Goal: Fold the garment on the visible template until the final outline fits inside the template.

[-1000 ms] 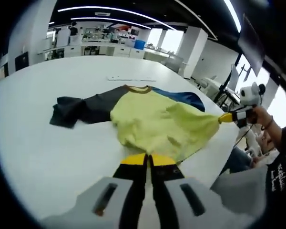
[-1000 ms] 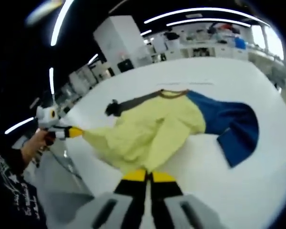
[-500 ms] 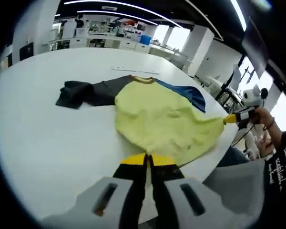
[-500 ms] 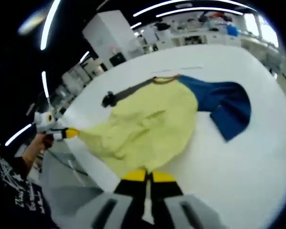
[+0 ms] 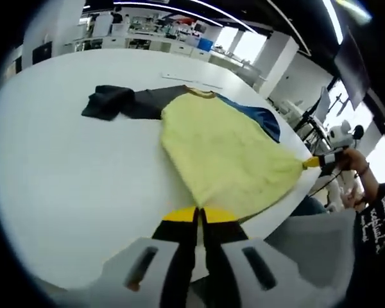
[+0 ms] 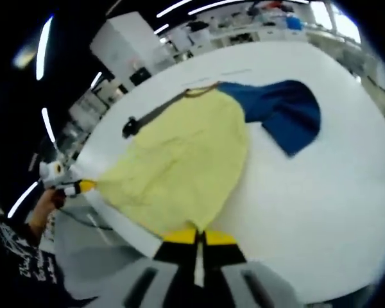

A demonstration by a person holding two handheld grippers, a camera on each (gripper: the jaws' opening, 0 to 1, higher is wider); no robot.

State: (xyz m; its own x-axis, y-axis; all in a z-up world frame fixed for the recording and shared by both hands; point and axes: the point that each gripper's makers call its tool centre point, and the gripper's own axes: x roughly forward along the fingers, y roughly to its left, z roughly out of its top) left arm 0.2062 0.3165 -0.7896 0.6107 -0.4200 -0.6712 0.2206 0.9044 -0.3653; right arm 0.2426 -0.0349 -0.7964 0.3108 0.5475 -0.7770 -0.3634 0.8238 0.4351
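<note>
- Along the near edge of the white tabletop, the garment is spread flat: a yellow body, a dark sleeve on one side and a blue sleeve on the other.
- The hem is held taut at its two corners. The left gripper is clenched on one hem corner; the right gripper is clenched on the other.
- In each view the opposite gripper is seen at the far hem corner, held by a hand.
- The long axis of the garment runs from the hem at the near edge to the collar, pointing toward the middle of the tabletop, straight ahead of both grippers.
- Neither gripper is judged nearer; a hem-to-collar fold would call for both to travel forward together.
- No template outline can be made out.
</note>
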